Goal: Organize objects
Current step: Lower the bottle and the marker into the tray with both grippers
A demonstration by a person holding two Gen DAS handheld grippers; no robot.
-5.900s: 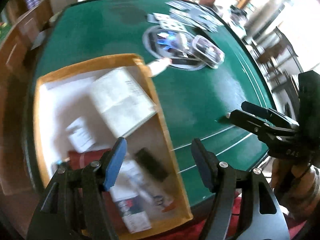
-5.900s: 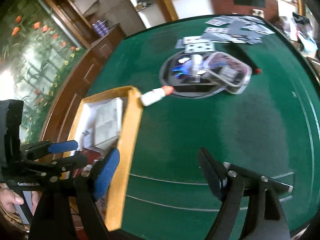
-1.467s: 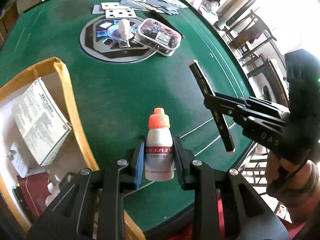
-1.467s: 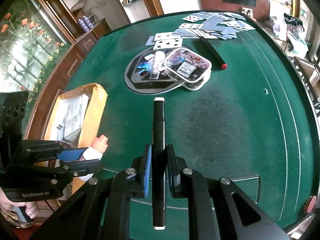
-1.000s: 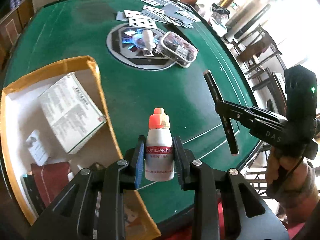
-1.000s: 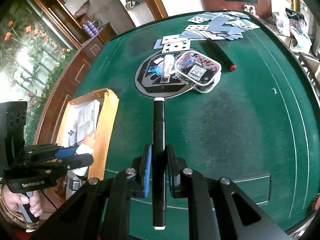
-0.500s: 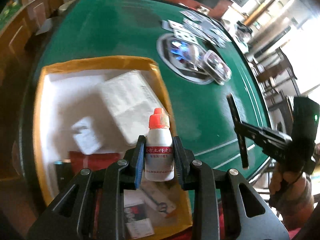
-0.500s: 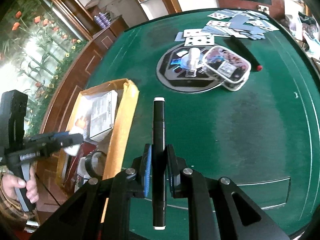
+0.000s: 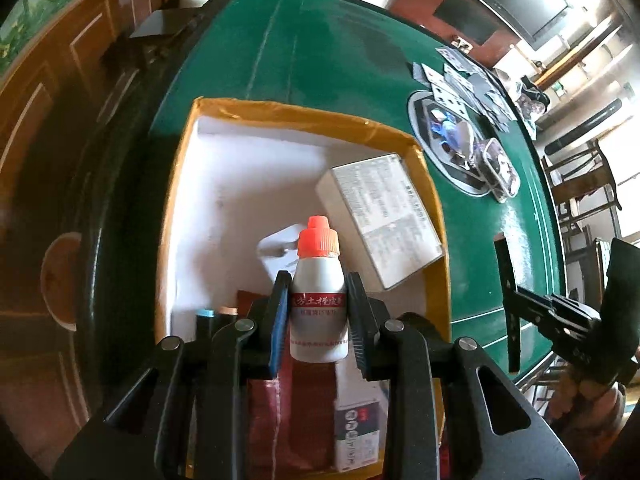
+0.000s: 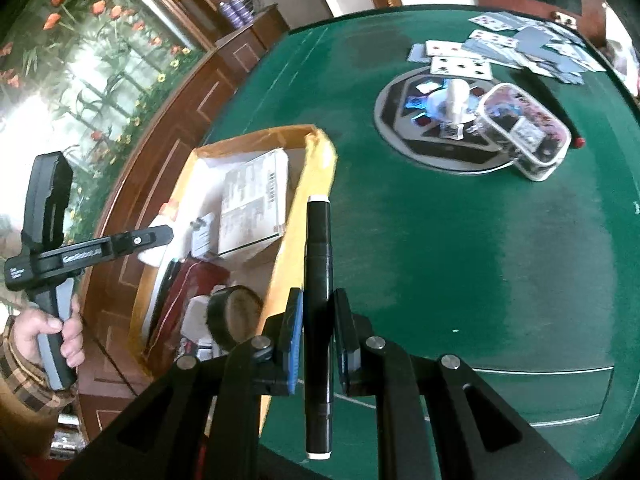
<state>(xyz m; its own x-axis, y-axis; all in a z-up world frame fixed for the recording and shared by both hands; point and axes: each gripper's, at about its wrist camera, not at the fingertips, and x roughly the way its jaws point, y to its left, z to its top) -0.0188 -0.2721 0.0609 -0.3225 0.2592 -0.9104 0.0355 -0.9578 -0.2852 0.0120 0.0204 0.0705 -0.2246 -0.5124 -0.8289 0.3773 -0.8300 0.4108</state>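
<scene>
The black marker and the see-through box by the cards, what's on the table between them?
Only bare green felt lies between the black marker and the see-through box, as the right wrist view shows.

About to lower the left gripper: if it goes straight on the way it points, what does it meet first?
Probably the small white packet on the white floor of the yellow cardboard box, just beyond the orange-capped white bottle that the left gripper holds; depth is unclear.

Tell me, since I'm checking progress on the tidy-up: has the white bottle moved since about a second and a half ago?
Yes. The left gripper has carried the white bottle from above the green table to above the open box, its jaws shut on it.
</scene>
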